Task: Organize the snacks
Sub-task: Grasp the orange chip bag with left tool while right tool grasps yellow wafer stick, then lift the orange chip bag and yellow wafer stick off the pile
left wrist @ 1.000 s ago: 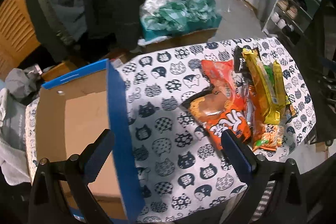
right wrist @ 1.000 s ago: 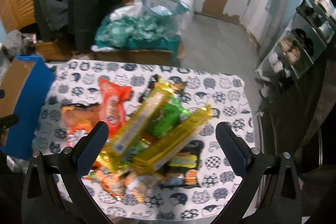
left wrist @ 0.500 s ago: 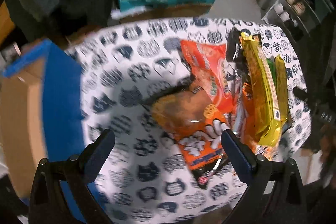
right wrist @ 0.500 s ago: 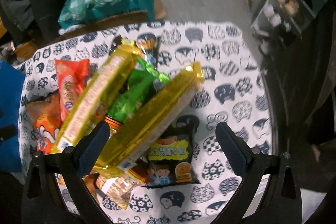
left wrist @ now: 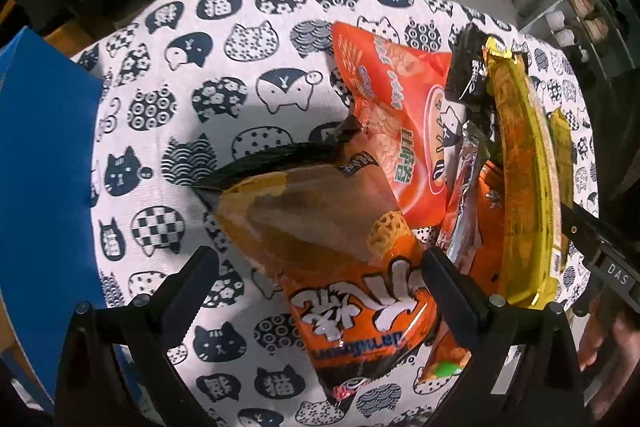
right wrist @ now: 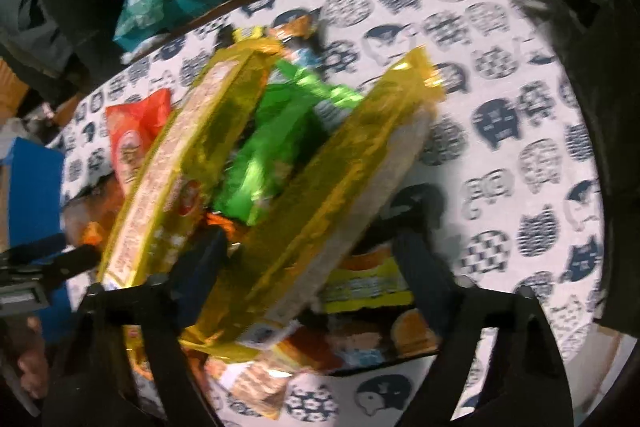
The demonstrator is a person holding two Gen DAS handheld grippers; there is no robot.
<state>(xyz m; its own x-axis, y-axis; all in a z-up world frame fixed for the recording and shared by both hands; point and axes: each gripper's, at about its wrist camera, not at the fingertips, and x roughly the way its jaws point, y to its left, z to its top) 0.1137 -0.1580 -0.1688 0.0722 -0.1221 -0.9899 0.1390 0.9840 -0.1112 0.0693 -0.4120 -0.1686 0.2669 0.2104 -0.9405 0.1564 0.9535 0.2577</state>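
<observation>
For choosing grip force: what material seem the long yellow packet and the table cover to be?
Long yellow packet: apparently thin glossy plastic film, since it shines and shows its pale contents. Table cover: probably woven cloth, matte, with a fine visible weave.

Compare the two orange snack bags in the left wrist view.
The near orange bag is puffy, with a brown band and white lettering; the far orange bag looks flatter and redder, with a round emblem. The near bag sits between the left claw's fingers and overlaps the far bag's lower edge; the far bag lies beyond the claw. Both lie on the cat-print cloth.
</observation>
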